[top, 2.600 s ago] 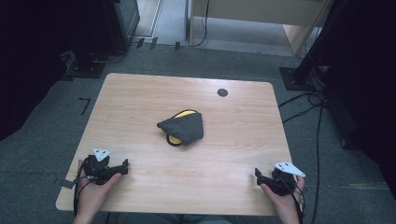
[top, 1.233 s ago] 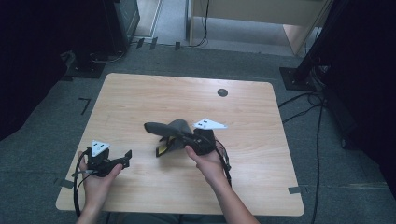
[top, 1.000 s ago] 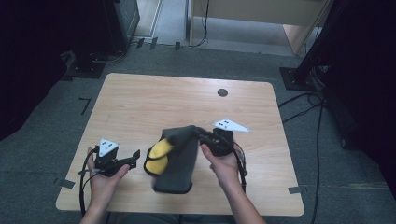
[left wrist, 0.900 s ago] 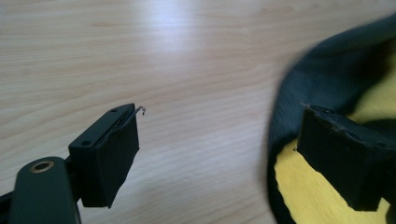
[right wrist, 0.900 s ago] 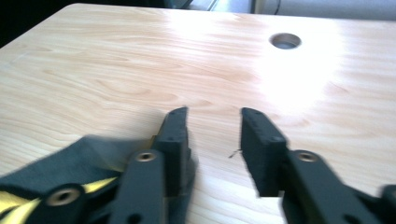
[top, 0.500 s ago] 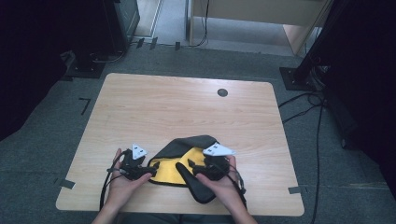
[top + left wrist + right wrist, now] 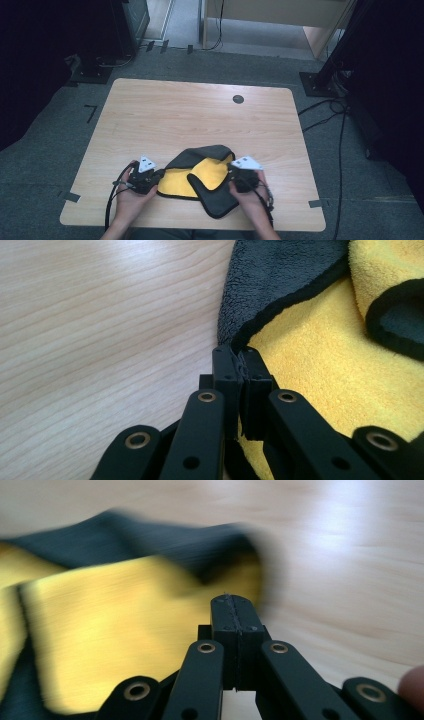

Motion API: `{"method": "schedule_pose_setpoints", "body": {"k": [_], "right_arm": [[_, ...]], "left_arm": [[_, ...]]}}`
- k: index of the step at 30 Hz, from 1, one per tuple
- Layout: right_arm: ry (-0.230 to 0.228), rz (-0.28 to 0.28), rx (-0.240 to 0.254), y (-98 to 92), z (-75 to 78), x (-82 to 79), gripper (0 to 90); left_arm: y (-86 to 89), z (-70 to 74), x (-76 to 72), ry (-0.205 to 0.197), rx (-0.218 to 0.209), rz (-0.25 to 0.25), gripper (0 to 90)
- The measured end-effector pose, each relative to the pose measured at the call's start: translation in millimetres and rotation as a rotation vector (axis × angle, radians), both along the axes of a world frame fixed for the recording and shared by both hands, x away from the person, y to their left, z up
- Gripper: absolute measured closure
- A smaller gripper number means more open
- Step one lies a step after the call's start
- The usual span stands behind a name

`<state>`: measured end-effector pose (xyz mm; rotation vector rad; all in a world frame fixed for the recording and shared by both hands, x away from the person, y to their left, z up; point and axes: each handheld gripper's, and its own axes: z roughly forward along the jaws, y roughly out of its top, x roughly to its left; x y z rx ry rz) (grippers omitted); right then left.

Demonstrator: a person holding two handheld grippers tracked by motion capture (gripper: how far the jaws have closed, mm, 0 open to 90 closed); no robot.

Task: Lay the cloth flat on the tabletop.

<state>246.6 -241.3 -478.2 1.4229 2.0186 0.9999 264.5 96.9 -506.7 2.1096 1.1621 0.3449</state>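
1. Subject: a two-sided cloth [image 7: 200,177], grey on one face and yellow on the other with black edging, lies crumpled on the wooden table [image 7: 200,115]. It sits at the near edge, between the person's two hands, well apart from the small dark disc [image 7: 238,99] at the far side.

2. Left gripper [image 7: 150,179]: touching the cloth's left end. In the left gripper view the jaws are clenched on the cloth's black-edged hem [image 7: 241,357], with fabric visibly pinched between the pads. The jaws have just been closing, with that edge between them.

3. Right gripper [image 7: 239,179]: at the cloth's right side, beside a grey flap [image 7: 212,195] folded over the yellow face. In the right gripper view the jaws [image 7: 234,605] stand fully together. The picture is blurred, and the cloth [image 7: 125,630] appears behind and to the left of the tips rather than between them. Its jaws have also just been closing; judged empty, though a thin edge caught there cannot be ruled out.

4. Governing relation: the cloth's long axis runs left to right between the two grippers, so each hand stands at one end of it. The left end is secured; the right end is judged not secured.

5. Assessment: any spreading move turns on pulling the ends apart along that axis. The right gripper likely needs to reopen and take the near-right edge first.

6. Risk: pulling with one end held would drag the cloth rather than flatten it.
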Motion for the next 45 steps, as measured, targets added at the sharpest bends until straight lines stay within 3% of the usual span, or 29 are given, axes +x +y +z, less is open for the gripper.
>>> {"method": "schedule_pose_setpoints", "body": {"k": [1, 3, 4, 5, 7, 10, 14, 16, 17, 19, 20, 21, 22, 23, 25, 26, 27, 28, 30, 32, 33, 35, 36, 40, 41, 44, 45], "right_arm": [[-0.012, -0.085, 0.015, -24.5, 4.0, 3.6, 90.0], [-0.015, -0.142, 0.057, -41.6, 5.5, 4.7, 88.2], [-0.011, -0.135, 0.099, -44.8, 5.9, 4.1, 82.7], [0.010, -0.088, 0.147, -43.5, 5.9, 3.6, 78.6], [0.023, 0.023, 0.161, -26.2, 4.8, 0.9, 70.5], [0.062, 0.071, 0.129, 8.0, -0.1, -1.5, 56.2], [0.133, -0.070, 0.133, 25.6, -13.9, 1.9, 37.2], [0.160, -0.113, 0.153, 28.1, -22.1, 2.5, 34.9], [0.171, -0.120, 0.168, 29.3, -25.3, 3.0, 36.8], [0.145, -0.107, 0.164, 32.5, -28.4, 3.2, 57.0], [0.145, -0.107, 0.164, 32.5, -28.4, 3.2, 57.0], [0.082, -0.105, 0.117, 34.3, -27.5, 3.0, 79.3], [0.082, -0.105, 0.117, 34.3, -27.5, 3.0, 79.3], [0.054, -0.091, 0.095, 31.7, -24.2, 5.6, 87.5], [0.050, -0.081, 0.081, 29.1, -21.6, 7.9, 87.9], [0.036, -0.082, 0.070, 24.6, -18.0, 10.0, 88.2], [-0.009, -0.108, 0.044, 10.8, -9.0, 16.5, 88.1], [-0.009, -0.108, 0.044, 10.8, -9.0, 16.5, 88.1], [-0.053, -0.206, 0.011, -19.9, 4.1, 38.5, 86.4], [-0.043, -0.236, -0.033, -37.6, 8.0, 56.0, 75.1], [-0.036, -0.242, -0.043, -44.4, 8.9, 61.9, 73.8], [-0.039, -0.266, -0.052, -49.5, 10.4, 64.8, 72.0], [-0.068, -0.287, -0.053, -58.8, 16.4, 63.8, 66.4], [-0.075, -0.277, 0.004, -68.3, 23.3, 53.7, 61.2], [-0.039, -0.216, 0.025, -66.8, 20.7, 44.8, 55.8], [0.012, -0.131, 0.057, -58.5, 10.0, 28.7, 51.1], [0.012, -0.131, 0.057, -58.5, 10.0, 28.7, 51.1]], "left_arm": [[6.8, 0.4, -0.3, 0.003, 0.001, 0.008, 89.3], [13.9, -0.3, -0.1, 0.007, -0.020, 0.019, 89.2], [16.5, -1.1, 0.0, 0.012, -0.044, 0.018, 88.9], [18.3, -2.3, 0.1, 0.010, -0.054, 0.011, 88.5], [19.3, -4.2, -0.1, 0.008, -0.068, 0.015, 87.0], [19.3, -5.4, -0.9, 0.001, -0.062, 0.014, 84.8], [18.8, -6.0, -3.0, -0.011, -0.056, 0.012, 84.1], [18.7, -6.2, -3.6, -0.016, -0.053, 0.010, 84.1], [18.6, -6.3, -3.8, -0.019, -0.052, 0.010, 84.1], [18.9, -6.3, -3.8, -0.015, -0.056, 0.009, 84.5], [18.9, -6.3, -3.8, -0.015, -0.056, 0.009, 85.4], [20.1, -5.7, -4.0, -0.012, -0.061, 0.001, 86.7], [20.1, -5.7, -4.0, -0.012, -0.061, 0.001, 87.9], [22.1, -5.3, -4.2, 0.000, -0.072, -0.008, 88.6], [23.3, -5.0, -4.4, 0.006, -0.077, -0.011, 88.9], [24.7, -5.0, -4.5, 0.008, -0.081, -0.013, 89.0], [28.1, -4.2, -5.2, 0.012, -0.068, -0.008, 89.2], [28.1, -4.2, -5.2, 0.012, -0.068, -0.008, 89.3], [33.9, -4.4, -4.5, 0.020, -0.076, 0.008, 89.4], [35.5, -4.6, -3.8, 0.026, -0.087, 0.013, 89.4], [35.4, -4.9, -3.8, 0.022, -0.082, 0.017, 89.4], [35.5, -5.0, -3.8, 0.020, -0.082, 0.021, 89.4], [36.2, -5.2, -3.8, 0.020, -0.082, 0.024, 89.1], [39.8, -5.7, -1.9, 0.021, -0.096, 0.051, 88.5], [40.3, -5.5, -1.8, 0.024, -0.094, 0.059, 87.0], [40.2, -2.9, -3.4, -0.023, -0.082, 0.116, 68.7], [40.2, -2.9, -3.4, -0.023, -0.082, 0.116, 63.0]]}}
